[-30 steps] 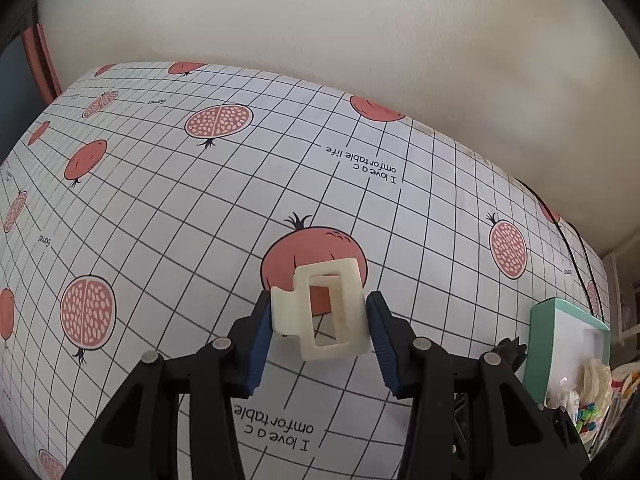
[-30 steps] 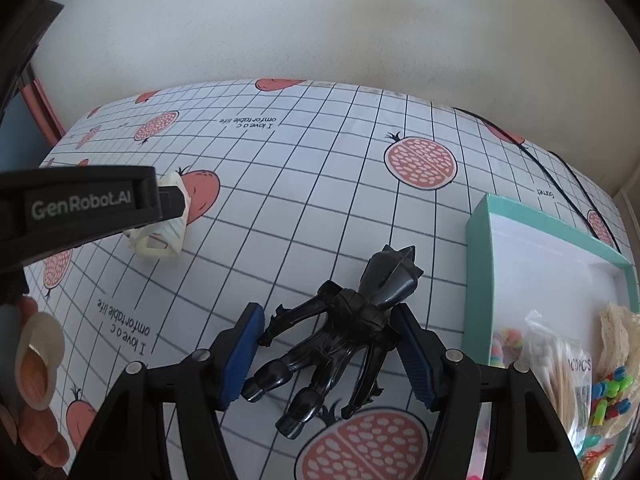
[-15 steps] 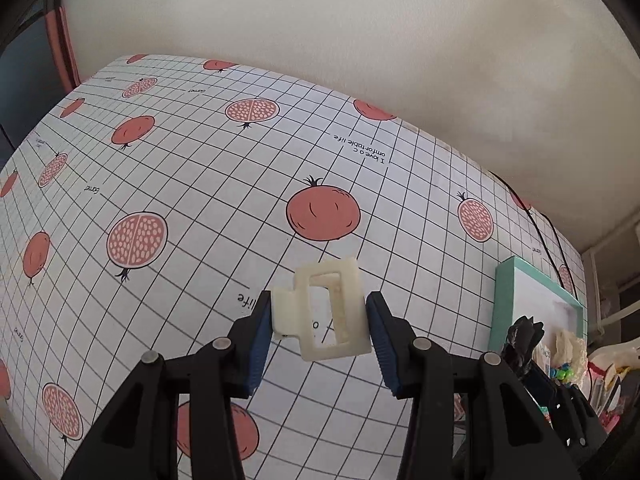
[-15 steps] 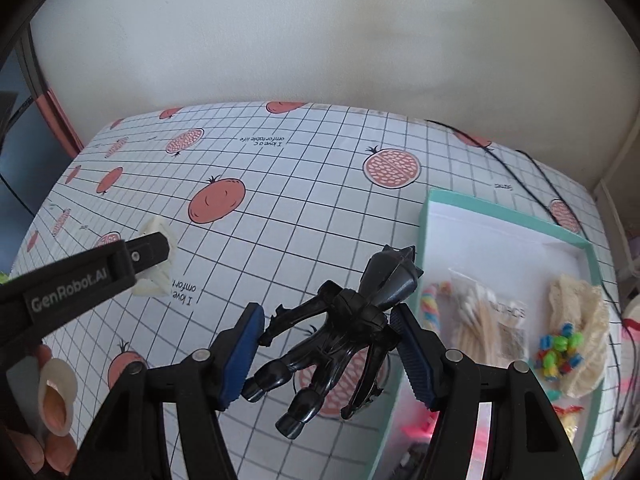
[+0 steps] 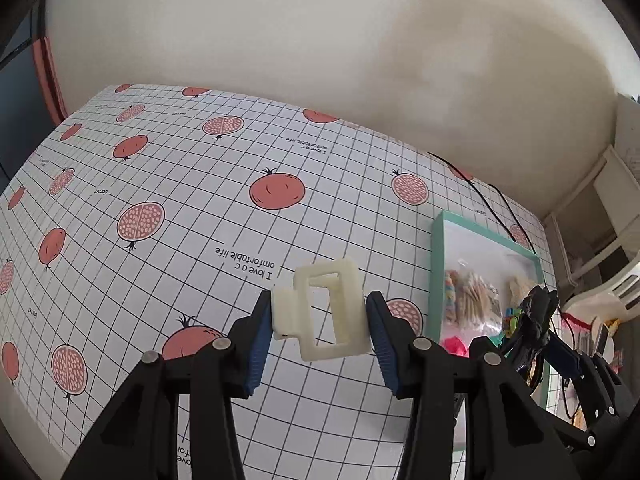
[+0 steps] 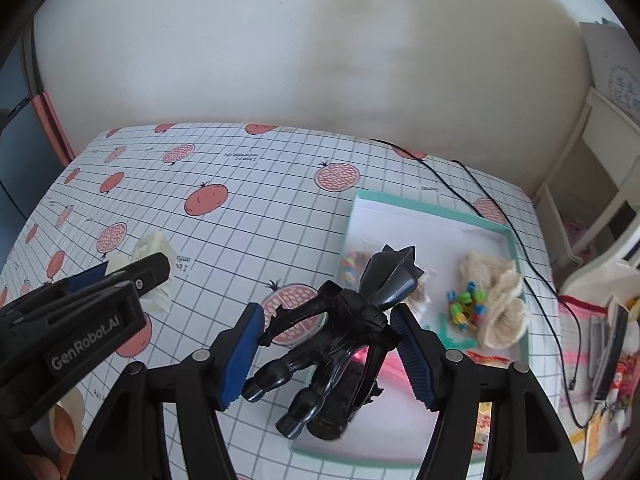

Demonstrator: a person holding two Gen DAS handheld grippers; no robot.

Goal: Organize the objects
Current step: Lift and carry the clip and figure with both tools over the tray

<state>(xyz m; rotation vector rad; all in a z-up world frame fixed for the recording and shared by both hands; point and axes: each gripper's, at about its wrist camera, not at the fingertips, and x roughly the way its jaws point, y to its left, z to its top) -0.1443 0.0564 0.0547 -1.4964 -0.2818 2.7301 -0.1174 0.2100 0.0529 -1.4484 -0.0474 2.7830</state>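
Tabletop covered in white grid-pattern cloth with red pomegranate prints and small text lines, pale wall behind. Black cable runs across far right corner of cloth, past the tray.

Shallow teal-rimmed rectangular tray with white floor sits on right side of tabletop. Inside it: cream knitted fabric piece, cluster of small multicoloured beads just beside the fabric, clear bag of pale sticks, pastel striped item next to the bag, something pink near the tray's front end, partly hidden.

Left tool held above tabletop, left of tray, blue pads pinching cream plastic rectangular hair claw clip from both sides; clip off the surface, tilted slightly. In right wrist view the same tool shows at left with "GenRobot.AI" lettering, clip visible at its tip.

Right tool held over tray's front-left part, pads clamped on glossy black action figure with pointed head; figure head points away from camera, legs toward it, lifted clear of tray. Cluttered items at far right edge beyond tabletop, too blurred to name.
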